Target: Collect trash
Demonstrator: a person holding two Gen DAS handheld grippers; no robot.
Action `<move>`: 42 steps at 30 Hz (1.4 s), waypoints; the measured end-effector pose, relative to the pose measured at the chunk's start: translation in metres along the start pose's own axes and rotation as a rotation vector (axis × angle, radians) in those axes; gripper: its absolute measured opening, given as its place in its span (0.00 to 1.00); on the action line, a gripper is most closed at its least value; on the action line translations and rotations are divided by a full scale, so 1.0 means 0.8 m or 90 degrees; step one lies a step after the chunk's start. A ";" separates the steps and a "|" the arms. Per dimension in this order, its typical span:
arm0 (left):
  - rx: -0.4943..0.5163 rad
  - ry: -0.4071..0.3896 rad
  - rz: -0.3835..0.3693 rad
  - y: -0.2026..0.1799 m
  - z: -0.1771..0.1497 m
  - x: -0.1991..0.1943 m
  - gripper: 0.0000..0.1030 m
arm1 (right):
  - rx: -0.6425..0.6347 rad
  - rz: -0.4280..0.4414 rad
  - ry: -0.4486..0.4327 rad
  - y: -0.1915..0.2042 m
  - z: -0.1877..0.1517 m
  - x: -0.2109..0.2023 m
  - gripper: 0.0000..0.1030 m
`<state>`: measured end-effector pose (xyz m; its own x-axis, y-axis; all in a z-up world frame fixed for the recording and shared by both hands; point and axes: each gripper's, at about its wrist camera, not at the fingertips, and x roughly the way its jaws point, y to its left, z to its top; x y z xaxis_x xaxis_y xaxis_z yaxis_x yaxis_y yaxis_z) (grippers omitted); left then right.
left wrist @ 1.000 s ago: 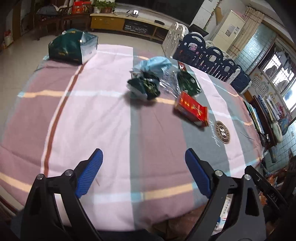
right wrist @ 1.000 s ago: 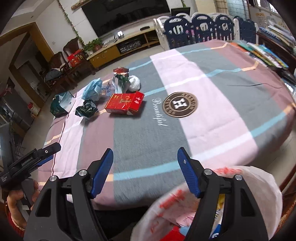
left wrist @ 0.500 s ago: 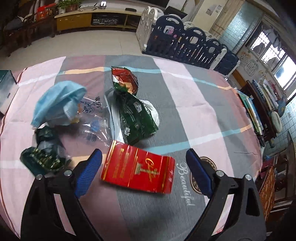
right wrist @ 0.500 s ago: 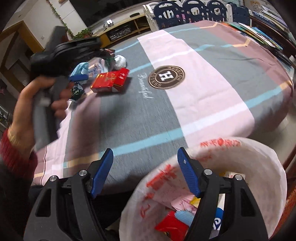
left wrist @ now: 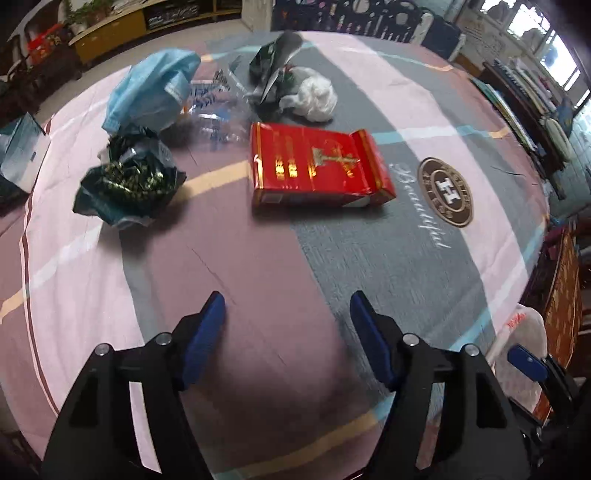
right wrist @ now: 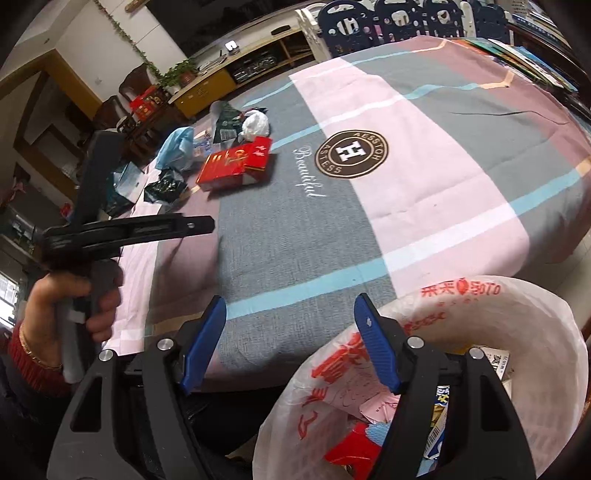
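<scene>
A flat red box (left wrist: 317, 166) lies on the checked tablecloth (left wrist: 258, 266), with a crumpled dark green wrapper (left wrist: 129, 184), a light blue cloth (left wrist: 151, 92), clear plastic (left wrist: 210, 107), a green foil packet (left wrist: 273, 62) and a white wad (left wrist: 314, 99) beyond it. My left gripper (left wrist: 288, 325) is open and empty, hovering short of the red box; it shows side-on in the right wrist view (right wrist: 129, 229). My right gripper (right wrist: 290, 325) is open and empty at the table's near edge, over a white bin bag (right wrist: 461, 332) holding trash. The red box also shows there (right wrist: 236, 162).
A teal carton (left wrist: 18, 155) lies at the table's far left edge. Blue and white plastic fencing (right wrist: 388, 18) and a low cabinet (right wrist: 240, 62) stand beyond the table. Books (left wrist: 524, 96) lie at the right side.
My left gripper has pulled back and turned, so the red box now lies farther ahead of the fingers. My right gripper and the bag have barely moved.
</scene>
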<state>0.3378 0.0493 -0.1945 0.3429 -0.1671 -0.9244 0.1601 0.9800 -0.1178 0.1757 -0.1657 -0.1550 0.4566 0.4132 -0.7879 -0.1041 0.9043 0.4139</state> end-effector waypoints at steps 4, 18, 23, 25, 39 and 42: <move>0.015 -0.157 0.050 0.001 0.063 -0.052 0.87 | 0.003 0.006 0.009 0.002 0.000 0.008 0.69; -0.025 -0.059 0.065 -0.016 0.219 0.100 0.53 | 0.017 -0.015 0.031 -0.013 -0.011 0.011 0.69; 0.029 -0.047 0.056 -0.025 0.166 0.090 0.33 | 0.025 0.007 0.023 -0.011 -0.008 0.009 0.69; 0.031 -0.040 0.034 -0.022 0.138 0.078 0.31 | 0.023 0.012 0.014 -0.009 -0.007 0.003 0.69; -0.098 -0.267 -0.026 0.072 -0.032 -0.103 0.68 | -0.053 0.030 -0.005 0.041 0.034 0.046 0.69; -0.132 -0.282 0.002 0.106 -0.034 -0.098 0.68 | -0.012 0.028 -0.017 0.038 0.066 0.081 0.69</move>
<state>0.2993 0.1485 -0.1423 0.7110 -0.1491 -0.6872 -0.0144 0.9740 -0.2262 0.2487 -0.1169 -0.1690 0.4748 0.4494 -0.7567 -0.1403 0.8875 0.4390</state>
